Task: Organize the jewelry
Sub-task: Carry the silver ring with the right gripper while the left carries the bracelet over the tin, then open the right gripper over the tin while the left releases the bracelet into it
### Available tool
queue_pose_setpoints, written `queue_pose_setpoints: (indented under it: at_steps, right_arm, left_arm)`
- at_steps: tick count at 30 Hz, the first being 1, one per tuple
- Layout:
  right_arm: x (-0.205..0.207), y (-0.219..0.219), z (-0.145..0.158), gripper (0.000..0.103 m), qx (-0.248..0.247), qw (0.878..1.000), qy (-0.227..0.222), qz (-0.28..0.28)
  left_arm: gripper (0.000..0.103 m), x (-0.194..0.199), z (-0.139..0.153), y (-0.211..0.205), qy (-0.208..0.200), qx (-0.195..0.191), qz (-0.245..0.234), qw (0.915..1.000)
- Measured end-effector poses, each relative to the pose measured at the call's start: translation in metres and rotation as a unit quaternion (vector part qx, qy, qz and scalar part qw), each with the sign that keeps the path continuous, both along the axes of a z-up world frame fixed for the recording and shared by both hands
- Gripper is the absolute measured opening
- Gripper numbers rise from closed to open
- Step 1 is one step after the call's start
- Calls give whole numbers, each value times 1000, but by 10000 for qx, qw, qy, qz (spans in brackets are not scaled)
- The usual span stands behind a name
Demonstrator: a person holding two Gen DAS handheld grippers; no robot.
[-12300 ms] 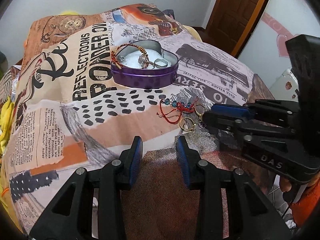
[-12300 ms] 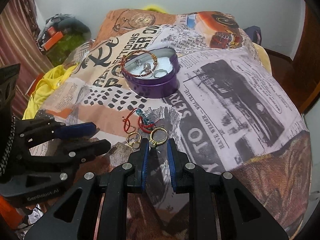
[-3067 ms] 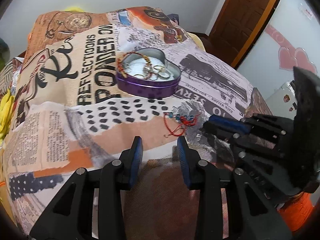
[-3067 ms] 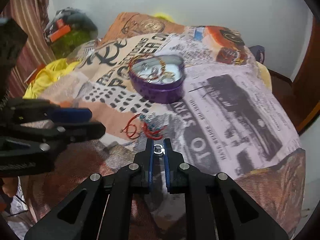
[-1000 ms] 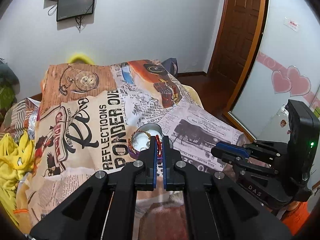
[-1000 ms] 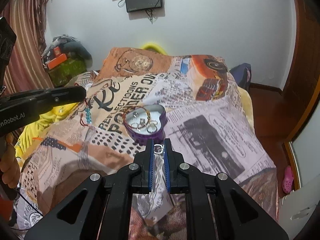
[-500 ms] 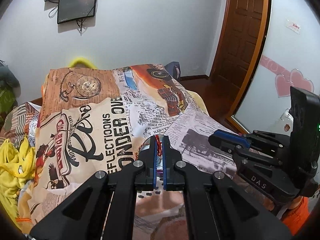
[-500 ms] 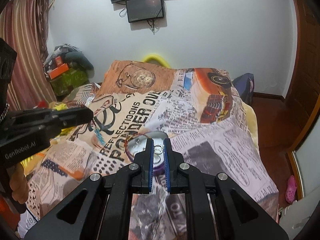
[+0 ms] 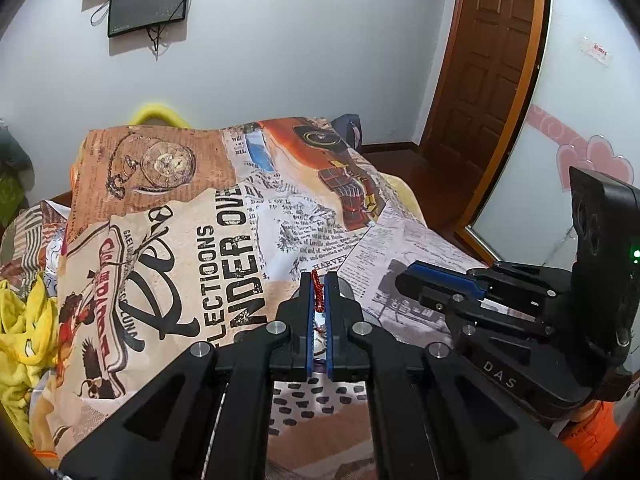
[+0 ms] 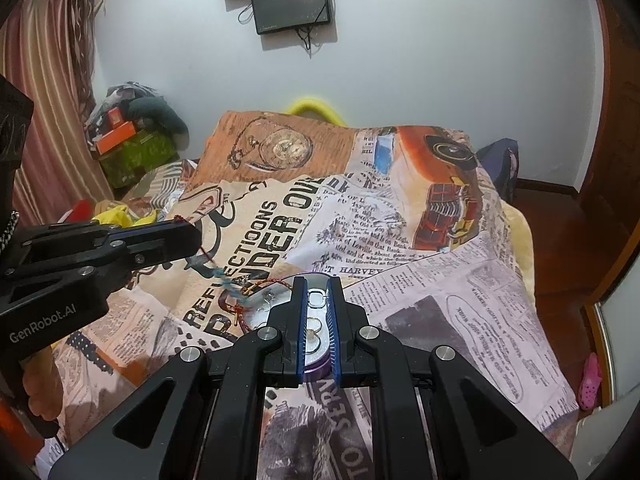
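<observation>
— Left tool (image 9: 319,280)?
— Clamped on a red beaded bracelet (image 10: 224,276); cord pinched between the blue pads, loose end trailing toward five o'clock onto the rim of the purple tin (image 10: 316,364).
— Right tool (image 10: 317,286)?
— Pressed together on a small silver ring (image 10: 317,294), held right above the tin. Tin mostly hidden behind the pads, at six o'clock of the tips; more rings (image 10: 314,326) visible inside.
— Resting on what?
— A bed, under a printed bedspread (image 10: 420,280).
— Readable writing?
— "GenRobot.AI" on the left tool, "DAS" on the right; "HARVEY" and "REFLECTIOONS" on the bedspread.
</observation>
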State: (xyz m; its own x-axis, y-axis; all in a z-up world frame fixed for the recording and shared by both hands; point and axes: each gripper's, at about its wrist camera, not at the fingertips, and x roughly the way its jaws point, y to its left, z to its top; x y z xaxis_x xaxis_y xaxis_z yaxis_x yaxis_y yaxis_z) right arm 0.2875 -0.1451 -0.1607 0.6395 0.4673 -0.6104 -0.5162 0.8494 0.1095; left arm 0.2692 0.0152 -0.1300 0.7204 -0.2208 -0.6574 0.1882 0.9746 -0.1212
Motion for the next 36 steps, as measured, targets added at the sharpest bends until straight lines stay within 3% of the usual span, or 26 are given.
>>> queue_pose_setpoints:
  at_steps: [8, 15, 26, 36]
  right_arm:
    - [14, 8, -14, 8, -69, 9998, 147, 147]
    - [22, 13, -24, 8, -121, 9993, 272, 218]
    - [31, 17, -36, 8, -203, 9981, 492, 317]
    - [40, 22, -41, 8, -186, 9968, 665, 411]
  left_arm:
    - [3, 18, -22, 3, 231, 1, 27, 9997]
    - [3, 29, -36, 3, 450, -236, -130, 9986]
    - [3, 39, -64, -5, 838, -68, -213, 9962]
    - [6, 35, -67, -2, 916, 14, -177, 9956]
